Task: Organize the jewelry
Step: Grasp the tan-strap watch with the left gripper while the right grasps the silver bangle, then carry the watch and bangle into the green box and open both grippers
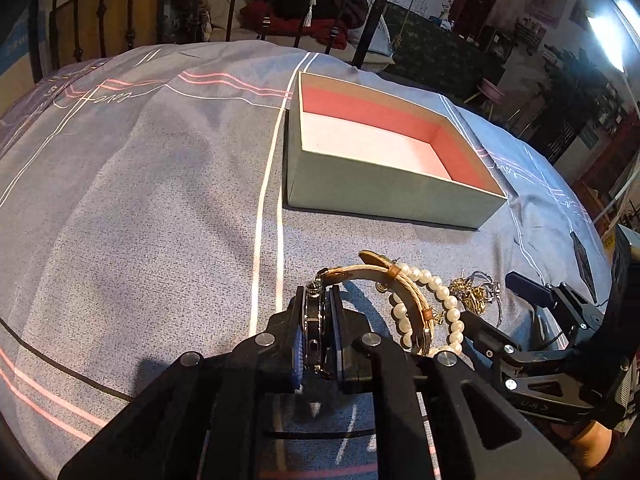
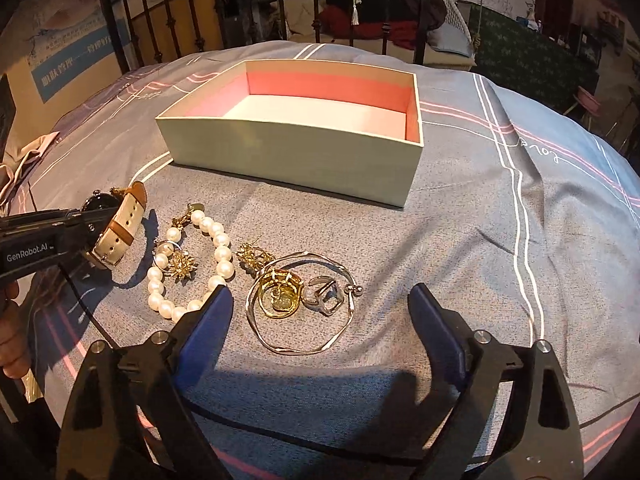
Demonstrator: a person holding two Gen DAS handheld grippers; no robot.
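Note:
My left gripper point(image 1: 318, 300) is shut on a wristwatch point(image 1: 314, 320) with a dark face and a cream and tan strap; the watch also shows in the right wrist view point(image 2: 116, 228), held just above the bedspread. An open box point(image 2: 304, 148) with a pink lining stands empty behind; it shows in the left wrist view too point(image 1: 384, 184). A pearl bracelet point(image 2: 192, 264), gold earrings point(image 2: 252, 258), a gold ring point(image 2: 278, 294), a silver ring point(image 2: 326, 298) and a thin silver bangle point(image 2: 304, 344) lie on the cloth. My right gripper point(image 2: 320, 300) is open, low over the rings.
A grey-blue bedspread point(image 2: 500, 240) with pink and white lines covers the bed. A black metal bed rail point(image 2: 168, 28) runs along the far edge, with clothes and furniture behind it. My right gripper shows at the right edge of the left wrist view point(image 1: 540, 300).

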